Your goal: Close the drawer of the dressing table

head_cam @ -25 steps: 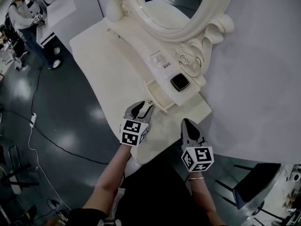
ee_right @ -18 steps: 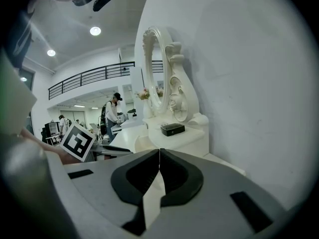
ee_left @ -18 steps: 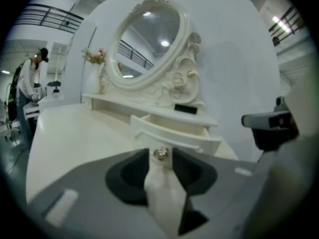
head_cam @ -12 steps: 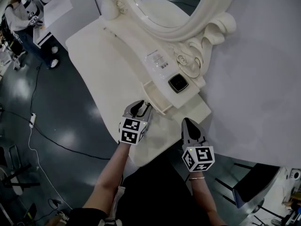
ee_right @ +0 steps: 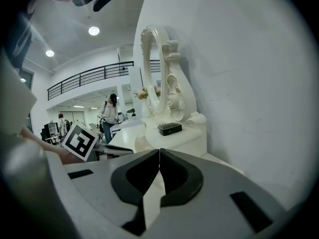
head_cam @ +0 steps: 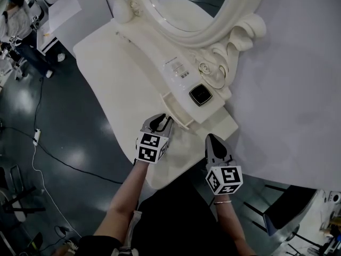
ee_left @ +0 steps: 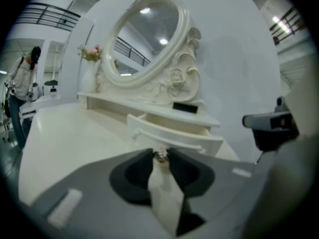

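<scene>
While left tool [head_cam: 162, 120] closes around drawer knob [ee_left: 160, 156], right tool [ee_right: 159, 151] closed.

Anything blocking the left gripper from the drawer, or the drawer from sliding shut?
Nothing visible. The left gripper is closing its jaws round the knob of the drawer; the black box sits on the shelf above, off its path.

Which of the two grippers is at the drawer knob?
The left gripper: the drawer knob sits between its closing jaws. The right gripper is shut and empty.
</scene>
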`<state>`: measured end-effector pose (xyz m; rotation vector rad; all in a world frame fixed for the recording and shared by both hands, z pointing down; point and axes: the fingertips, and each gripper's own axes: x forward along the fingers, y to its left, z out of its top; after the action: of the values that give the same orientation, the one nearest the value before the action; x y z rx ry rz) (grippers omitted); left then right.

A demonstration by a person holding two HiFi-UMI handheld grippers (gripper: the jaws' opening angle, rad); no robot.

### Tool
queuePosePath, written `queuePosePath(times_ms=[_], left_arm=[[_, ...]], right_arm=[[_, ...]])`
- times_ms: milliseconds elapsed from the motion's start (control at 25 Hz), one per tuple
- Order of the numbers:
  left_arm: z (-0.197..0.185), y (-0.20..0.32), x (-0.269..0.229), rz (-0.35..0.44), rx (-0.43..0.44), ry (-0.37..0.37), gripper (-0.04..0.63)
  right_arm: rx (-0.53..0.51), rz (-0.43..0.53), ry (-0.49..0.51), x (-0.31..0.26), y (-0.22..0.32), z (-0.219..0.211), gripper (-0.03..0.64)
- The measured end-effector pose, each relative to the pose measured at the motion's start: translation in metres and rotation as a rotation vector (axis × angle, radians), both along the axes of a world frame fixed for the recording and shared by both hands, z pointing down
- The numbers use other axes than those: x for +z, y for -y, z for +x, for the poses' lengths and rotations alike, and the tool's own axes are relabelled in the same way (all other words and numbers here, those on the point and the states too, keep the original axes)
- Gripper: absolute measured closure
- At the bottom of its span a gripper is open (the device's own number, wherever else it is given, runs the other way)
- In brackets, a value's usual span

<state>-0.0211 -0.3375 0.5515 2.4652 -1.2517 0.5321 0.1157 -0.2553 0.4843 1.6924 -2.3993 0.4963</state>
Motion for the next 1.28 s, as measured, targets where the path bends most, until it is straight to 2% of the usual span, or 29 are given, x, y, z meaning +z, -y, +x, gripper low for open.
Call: queuePosePath(times_ms=[1280], left_arm=[[0.049,0.035,-0.002,0.019,0.046,0.026,0.492]], right_arm=[[0.025,0.004,0.002,0.0,-0.003,0.021,0.612]])
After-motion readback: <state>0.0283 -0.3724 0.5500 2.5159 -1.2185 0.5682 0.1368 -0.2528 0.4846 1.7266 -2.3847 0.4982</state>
